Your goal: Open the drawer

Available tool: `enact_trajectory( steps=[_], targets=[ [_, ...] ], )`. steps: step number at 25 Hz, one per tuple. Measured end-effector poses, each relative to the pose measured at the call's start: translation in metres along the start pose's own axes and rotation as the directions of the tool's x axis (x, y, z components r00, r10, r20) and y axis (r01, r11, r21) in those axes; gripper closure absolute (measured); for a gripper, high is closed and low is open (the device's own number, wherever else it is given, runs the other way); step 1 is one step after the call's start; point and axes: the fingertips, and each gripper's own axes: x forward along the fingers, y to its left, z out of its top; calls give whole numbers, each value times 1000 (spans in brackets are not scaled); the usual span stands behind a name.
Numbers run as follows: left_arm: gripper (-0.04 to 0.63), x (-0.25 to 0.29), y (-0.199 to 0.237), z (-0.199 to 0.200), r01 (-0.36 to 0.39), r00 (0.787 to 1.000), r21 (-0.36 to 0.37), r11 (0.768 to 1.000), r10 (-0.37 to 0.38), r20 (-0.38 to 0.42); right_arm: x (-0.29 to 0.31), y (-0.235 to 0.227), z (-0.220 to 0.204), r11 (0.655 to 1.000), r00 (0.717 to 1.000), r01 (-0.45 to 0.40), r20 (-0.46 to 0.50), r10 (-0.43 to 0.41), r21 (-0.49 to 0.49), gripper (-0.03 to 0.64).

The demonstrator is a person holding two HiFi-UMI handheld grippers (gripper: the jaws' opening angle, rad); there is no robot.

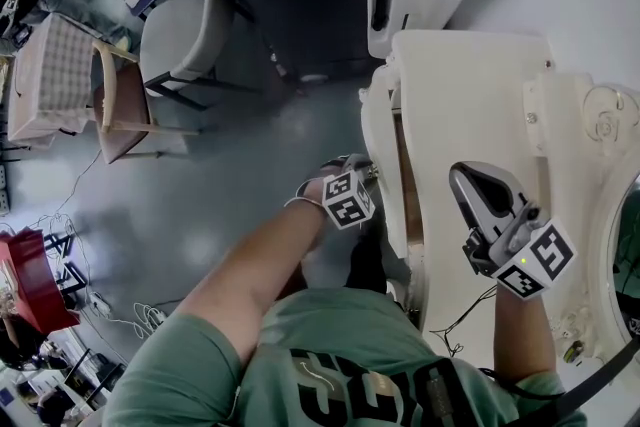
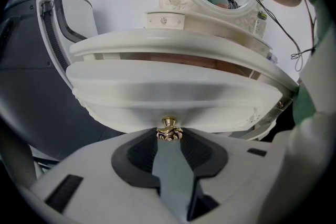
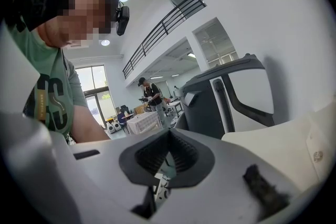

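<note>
left tongs (image 2: 169, 140) pinch the gold knob (image 2: 169, 131) at 6 o'clock on the drawer (image 2: 173, 97) front; right tongs (image 3: 168, 134), closed and empty, at 4 o'clock above the dresser top (image 1: 470, 105).

So the drawer (image 2: 173, 94) is a cream-white one with a bowed, curved front that has a couple of moulded ridges running across it, and there's one small gold knob (image 2: 169, 130) sticking out of the middle of the front, low down. It sits right under the dressing table's top (image 2: 173, 42) and it's pulled out a bit, not shut, so you can see a strip of brownish inside between the front and the top. From the head view it runs along the table's left edge, front facing left.
</note>
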Motion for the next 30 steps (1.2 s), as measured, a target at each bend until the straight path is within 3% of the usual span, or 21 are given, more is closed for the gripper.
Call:
enact_trajectory(
  steps=[30],
  targets=[
    [453, -36, 9, -55, -42, 999, -32, 999, 41, -31, 33, 30, 8, 998, 998, -61, -3, 61, -33, 612]
  ],
)
